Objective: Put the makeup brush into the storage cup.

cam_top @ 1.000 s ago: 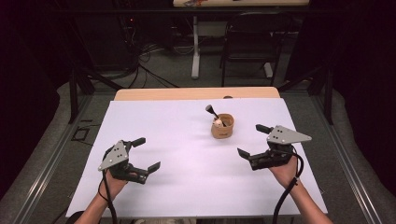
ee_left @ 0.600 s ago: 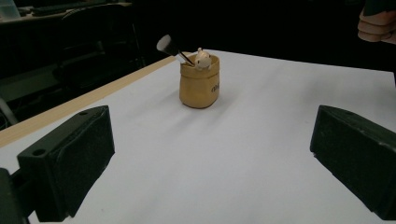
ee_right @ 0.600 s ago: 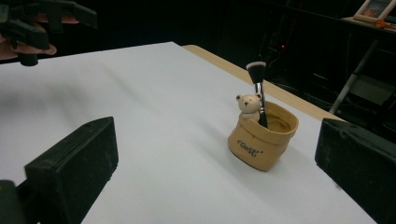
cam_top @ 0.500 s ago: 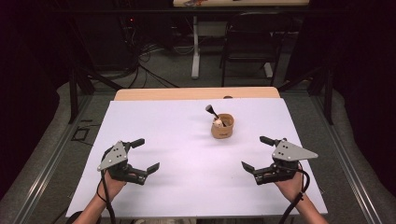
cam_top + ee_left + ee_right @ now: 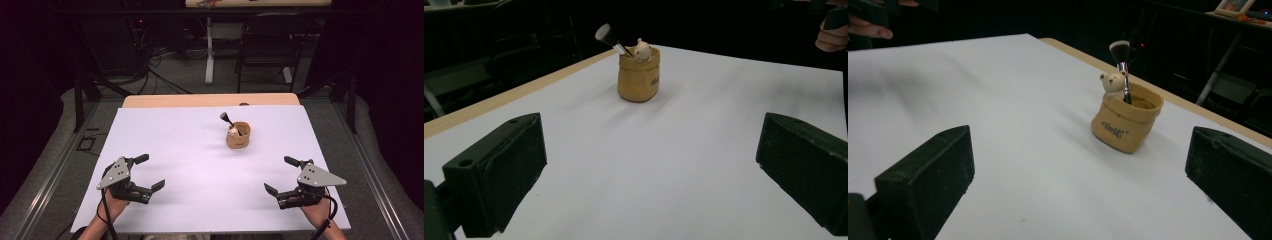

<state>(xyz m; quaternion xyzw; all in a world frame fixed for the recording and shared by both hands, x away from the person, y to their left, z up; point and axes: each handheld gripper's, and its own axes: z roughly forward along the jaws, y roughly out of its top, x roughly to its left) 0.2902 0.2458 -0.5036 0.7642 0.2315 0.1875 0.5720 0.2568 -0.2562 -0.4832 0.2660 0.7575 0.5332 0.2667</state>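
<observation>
High view shows left tongs (image 5: 149, 172) and right tongs (image 5: 282, 175) both wide open, empty, near the worktop (image 5: 200, 150) front, well apart from the tan pouch (image 5: 238, 135) holding a brush (image 5: 226, 118).

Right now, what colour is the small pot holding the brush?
Tan, with dark lettering; the pot shows best in the right gripper view.

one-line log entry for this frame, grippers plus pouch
left gripper: open, empty | right gripper: open, empty | tan pouch: upright mid-table, untouched | brush: standing inside pouch | bear figure: at rim
</observation>
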